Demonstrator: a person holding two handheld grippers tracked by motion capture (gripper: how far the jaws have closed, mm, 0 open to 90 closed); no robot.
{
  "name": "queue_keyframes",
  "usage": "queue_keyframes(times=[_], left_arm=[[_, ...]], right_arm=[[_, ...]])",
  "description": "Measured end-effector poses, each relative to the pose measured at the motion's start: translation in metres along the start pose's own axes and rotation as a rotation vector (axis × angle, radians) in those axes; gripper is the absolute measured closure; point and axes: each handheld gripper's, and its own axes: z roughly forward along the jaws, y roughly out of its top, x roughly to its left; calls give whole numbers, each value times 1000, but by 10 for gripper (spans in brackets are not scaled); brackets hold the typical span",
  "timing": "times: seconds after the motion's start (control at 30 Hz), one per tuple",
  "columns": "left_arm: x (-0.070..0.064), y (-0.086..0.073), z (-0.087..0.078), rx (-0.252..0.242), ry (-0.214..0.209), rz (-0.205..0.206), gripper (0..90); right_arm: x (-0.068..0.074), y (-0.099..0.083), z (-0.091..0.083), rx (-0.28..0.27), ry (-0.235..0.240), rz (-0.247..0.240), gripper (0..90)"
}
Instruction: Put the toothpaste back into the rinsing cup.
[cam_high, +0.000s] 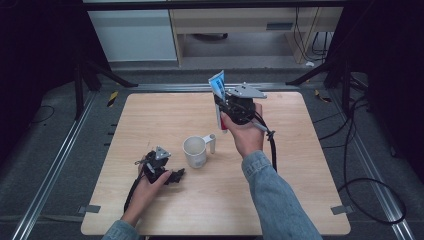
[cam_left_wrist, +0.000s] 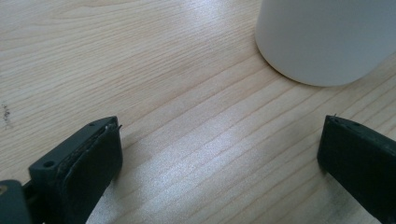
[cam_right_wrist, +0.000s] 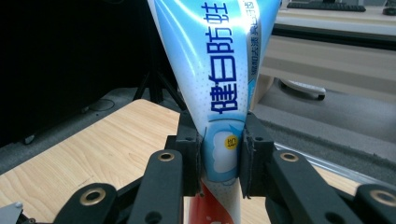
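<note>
Nearest the person, the left hand-held gripper (cam_high: 176, 176) rests low on the wooden bench (cam_high: 150, 115), on the near left part of it. Its jaws stand wide apart with nothing between them, only bare wood showing in the gap in the left gripper view. Just beyond it stands a white mug (cam_high: 195, 151), upright and open at the top, its curved wall rising near the far jaw in the left gripper view (cam_left_wrist: 327, 42). A small white piece (cam_high: 211, 142) stands just beside the mug on its right; whether it touches the mug cannot be told.

Farther out, the right hand-held gripper (cam_high: 220, 107) is raised above the middle of the bench, held up by a hand in a denim sleeve (cam_high: 280, 200). Its jaws are closed tight on a toothpaste tube (cam_right_wrist: 224, 93), gripping it on the light blue part above its red end. The tube stands upright in the air, its flat blue and white end (cam_high: 217, 82) uppermost, clear of the bench and well apart from the mug.
</note>
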Motion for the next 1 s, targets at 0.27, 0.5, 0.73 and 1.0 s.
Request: queue_keyframes(times=[0.27, 0.5, 0.73, 1.0], left_arm=[[0, 0, 0, 1, 1, 0, 0], [0, 0, 0, 0, 1, -1, 0], [0, 0, 0, 0, 1, -1, 0], [0, 0, 0, 0, 1, -1, 0]], right_arm=[[6, -1, 4, -30, 31, -13, 731], [13, -1, 6, -62, 40, -17, 729], [20, -1, 9, -89, 57, -6, 729], [28, -1, 10, -108, 69, -3, 728]])
